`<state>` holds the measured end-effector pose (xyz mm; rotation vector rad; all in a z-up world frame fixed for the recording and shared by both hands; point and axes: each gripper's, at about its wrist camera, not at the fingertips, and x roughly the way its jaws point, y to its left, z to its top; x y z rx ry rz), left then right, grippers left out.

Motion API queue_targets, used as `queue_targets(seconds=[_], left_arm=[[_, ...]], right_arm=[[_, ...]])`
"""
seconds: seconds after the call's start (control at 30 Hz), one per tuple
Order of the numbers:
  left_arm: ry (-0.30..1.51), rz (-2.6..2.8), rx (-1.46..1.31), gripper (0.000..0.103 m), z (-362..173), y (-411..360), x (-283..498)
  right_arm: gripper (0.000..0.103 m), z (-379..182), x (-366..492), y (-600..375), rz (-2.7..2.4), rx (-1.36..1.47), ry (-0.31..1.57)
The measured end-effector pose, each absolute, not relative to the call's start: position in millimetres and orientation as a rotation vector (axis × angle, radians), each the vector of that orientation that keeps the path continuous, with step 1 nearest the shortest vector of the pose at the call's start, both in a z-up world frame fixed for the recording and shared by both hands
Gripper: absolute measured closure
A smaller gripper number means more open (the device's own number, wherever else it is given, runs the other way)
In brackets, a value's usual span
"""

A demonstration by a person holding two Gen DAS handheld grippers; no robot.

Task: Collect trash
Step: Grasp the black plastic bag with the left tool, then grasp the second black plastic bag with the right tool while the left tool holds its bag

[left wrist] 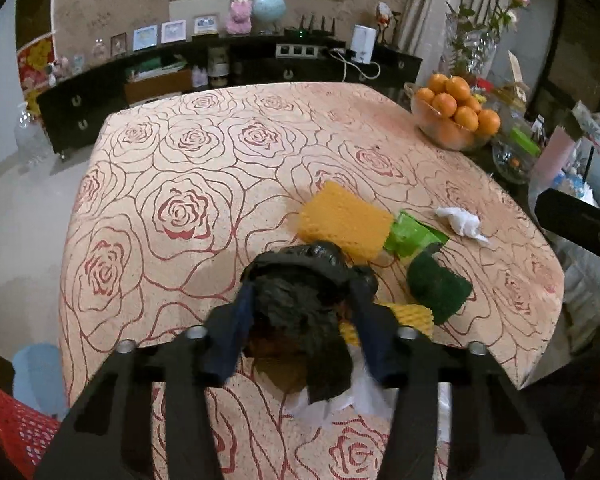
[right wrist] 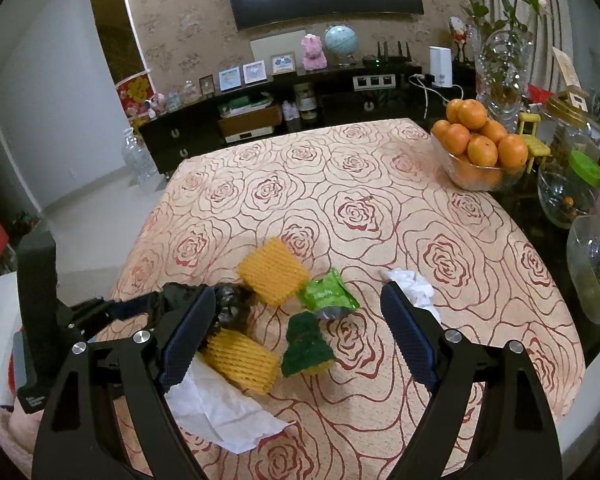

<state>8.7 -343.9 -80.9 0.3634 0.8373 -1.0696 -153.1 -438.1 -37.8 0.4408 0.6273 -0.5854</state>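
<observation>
You see a peach tablecloth (right wrist: 340,208) patterned with red-outlined roses. On it: two yellow-orange foam nets (right wrist: 272,276), one green wrapper (right wrist: 330,292), one dark green piece (right wrist: 306,346), white tissue (right wrist: 414,284), black bag (left wrist: 300,280). Oranges (right wrist: 484,140) at far right corner.

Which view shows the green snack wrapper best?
Right wrist view: the green snack wrapper lies fully visible, crumpled, beside the yellow foam net. Left wrist view shows it smaller, partly behind that net.

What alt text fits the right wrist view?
The open right gripper hovers over trash on a rose-patterned tablecloth: two yellow foam nets, a green wrapper, a green scrap and white tissues. At left, the left gripper clamps a black bag.
</observation>
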Motion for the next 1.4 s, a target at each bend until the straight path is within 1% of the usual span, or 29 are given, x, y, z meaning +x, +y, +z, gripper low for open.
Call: queue_targets(seconds=[0.03, 0.13, 0.17, 0.2, 0.23, 0.43, 0.83, 1.1, 1.33, 1.4], left_arm=[[0.845, -1.071, 0.351, 0.071, -81, -342, 10], [0.885, -1.072, 0.274, 0.075, -80, -329, 21], [0.892, -1.068, 0.248, 0.079, -78, -324, 25], [0.893, -1.066, 0.220, 0.088, -76, -317, 29], [0.898, -1.066, 0.207, 0.090, -74, -313, 31], [0.859, -1.057, 0.135, 0.090, -54, -284, 39], [0.758, -0.981, 0.141, 0.090, -28, -244, 38], [0.685, -0.977, 0.098, 0.090, -1, -222, 33], [0.650, -0.957, 0.089, 0.090, 9, -209, 33], [0.647, -0.950, 0.087, 0.090, 10, -207, 34]], right_arm=[[0.021, -38, -154, -439, -0.585, 0.443, 0.626], [0.021, -38, -156, -439, -0.581, 0.451, 0.622], [0.021, -38, -156, -440, -0.579, 0.453, 0.621], [0.021, -37, -156, -441, -0.578, 0.454, 0.619], [0.021, -37, -157, -441, -0.578, 0.456, 0.617], [0.021, -38, -156, -442, -0.572, 0.464, 0.616], [0.021, -44, -143, -444, -0.535, 0.486, 0.628], [0.021, -47, -99, -432, -0.446, 0.430, 0.671], [0.021, -65, -43, -431, -0.361, 0.378, 0.778], [0.023, -72, -32, -427, -0.337, 0.362, 0.805]])
